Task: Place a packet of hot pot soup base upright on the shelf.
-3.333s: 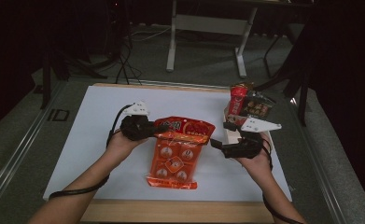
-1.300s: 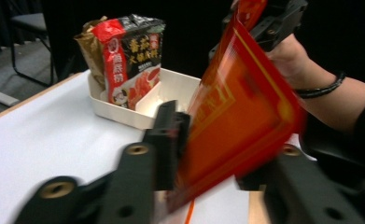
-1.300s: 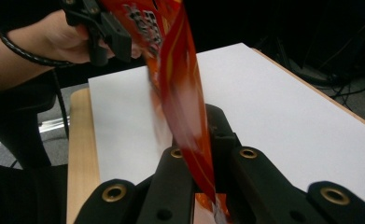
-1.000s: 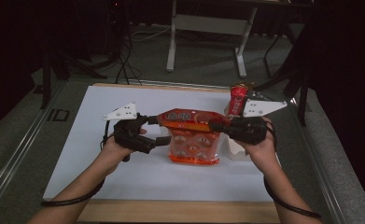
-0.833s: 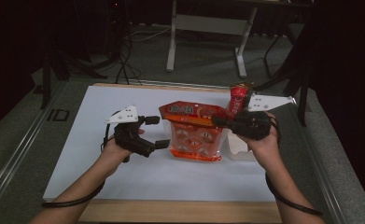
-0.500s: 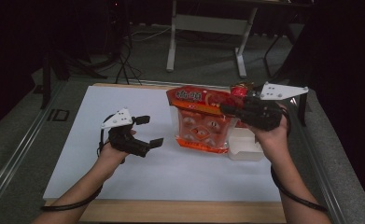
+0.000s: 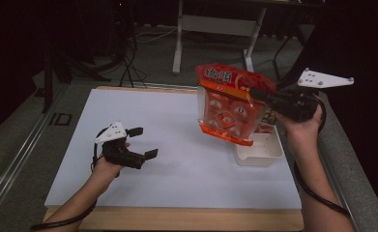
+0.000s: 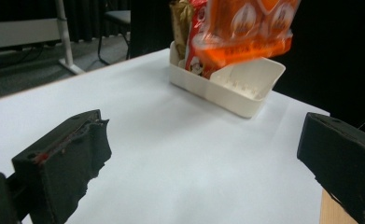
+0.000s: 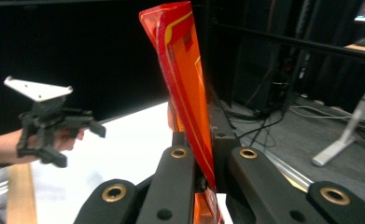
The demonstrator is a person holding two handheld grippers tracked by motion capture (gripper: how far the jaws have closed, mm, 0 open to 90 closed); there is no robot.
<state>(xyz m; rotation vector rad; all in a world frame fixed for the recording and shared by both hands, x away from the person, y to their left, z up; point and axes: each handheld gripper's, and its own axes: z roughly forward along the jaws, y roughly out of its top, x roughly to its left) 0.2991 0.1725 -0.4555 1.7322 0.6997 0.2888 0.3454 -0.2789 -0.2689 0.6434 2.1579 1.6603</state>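
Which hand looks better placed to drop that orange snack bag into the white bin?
The right. The right gripper is clamped on the orange snack bag, which hangs just above the white bin. The left gripper is open, apart from both.

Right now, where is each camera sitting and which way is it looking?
High view: sits above the person's side, looking forward and down on the white table; both forearms, the left gripper and the right gripper show.
Left gripper view: rides the open left gripper, looking across the table at the white plastic tray; its two black jaws show.
Right gripper view: looks along shut jaws at the orange-red snack bag.
Shared: the high and left gripper views both show the bag over the tray.
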